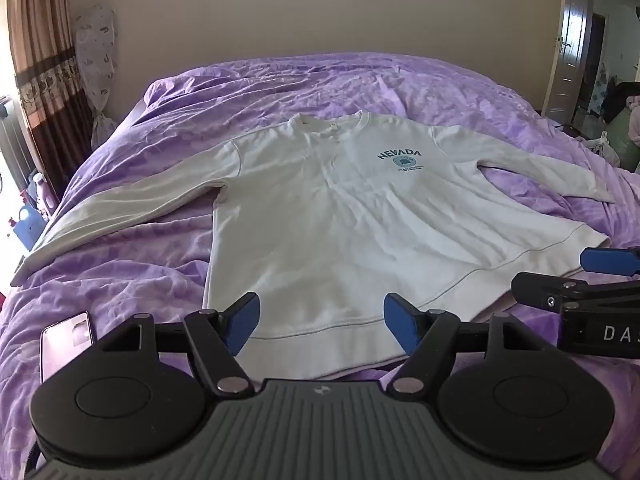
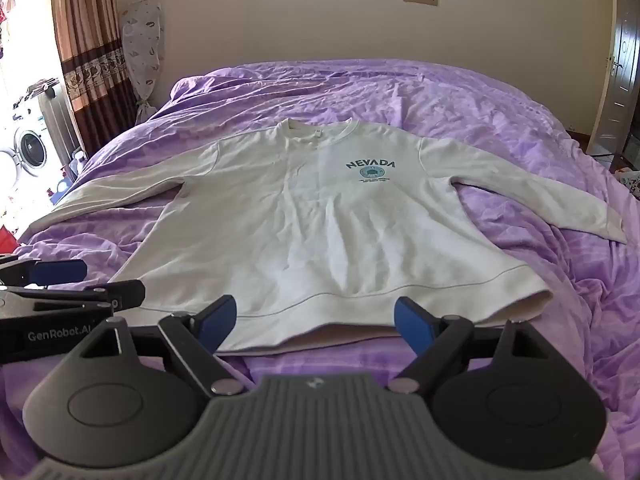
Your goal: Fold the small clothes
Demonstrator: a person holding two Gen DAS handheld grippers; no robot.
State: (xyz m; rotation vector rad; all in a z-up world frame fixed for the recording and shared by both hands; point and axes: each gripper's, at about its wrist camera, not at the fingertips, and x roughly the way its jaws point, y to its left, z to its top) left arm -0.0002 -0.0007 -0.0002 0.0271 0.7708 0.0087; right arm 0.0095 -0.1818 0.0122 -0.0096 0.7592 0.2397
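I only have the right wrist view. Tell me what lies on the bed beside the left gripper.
Observer: A phone lies face up on the purple bedspread, to the left of the left gripper and apart from the sweatshirt.
Operator: Report that gripper's jaws.
Observer: They stand wide open with nothing gripped. The sweatshirt's hem shows in the gap between the fingers.
Operator: Describe the door on the right.
Observer: The door stands open, and a cluttered room shows beyond it.
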